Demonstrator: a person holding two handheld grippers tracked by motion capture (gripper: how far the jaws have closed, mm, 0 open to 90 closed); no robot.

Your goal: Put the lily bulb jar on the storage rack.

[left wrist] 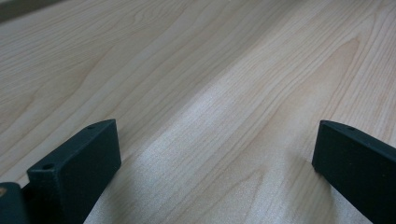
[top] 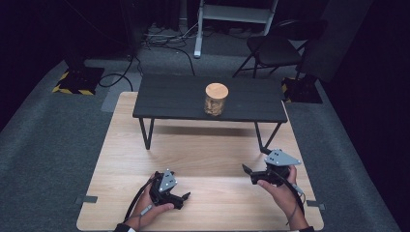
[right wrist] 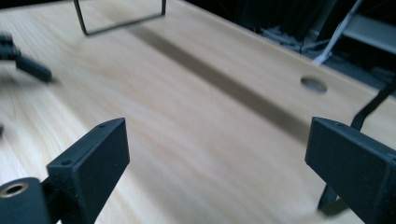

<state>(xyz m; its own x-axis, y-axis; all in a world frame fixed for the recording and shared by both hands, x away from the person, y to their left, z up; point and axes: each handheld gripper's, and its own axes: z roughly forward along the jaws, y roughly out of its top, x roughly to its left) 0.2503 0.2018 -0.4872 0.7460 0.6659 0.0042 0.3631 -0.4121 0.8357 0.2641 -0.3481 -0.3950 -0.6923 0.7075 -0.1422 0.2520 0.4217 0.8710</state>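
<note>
Overhead light brightens the wooden table (top: 203, 145) (dark surroundings); right gripper view shows motion blur.

You are working in what looks like a recording studio or robotics lab rather than a home. Around your light wooden table (top: 203, 159) the room is kept dark, with black surrounds closing off both sides. The floor is grey carpet (top: 43, 145), and loose cables (top: 164, 41) run across it. A stand base marked with yellow-and-black hazard stripes (top: 77, 81) sits at the back left. Behind you see the white legs of a height-adjustable desk (top: 232, 14) and a black folding chair (top: 275, 48). Tape tabs (top: 86, 199) mark the table's edges.
</note>
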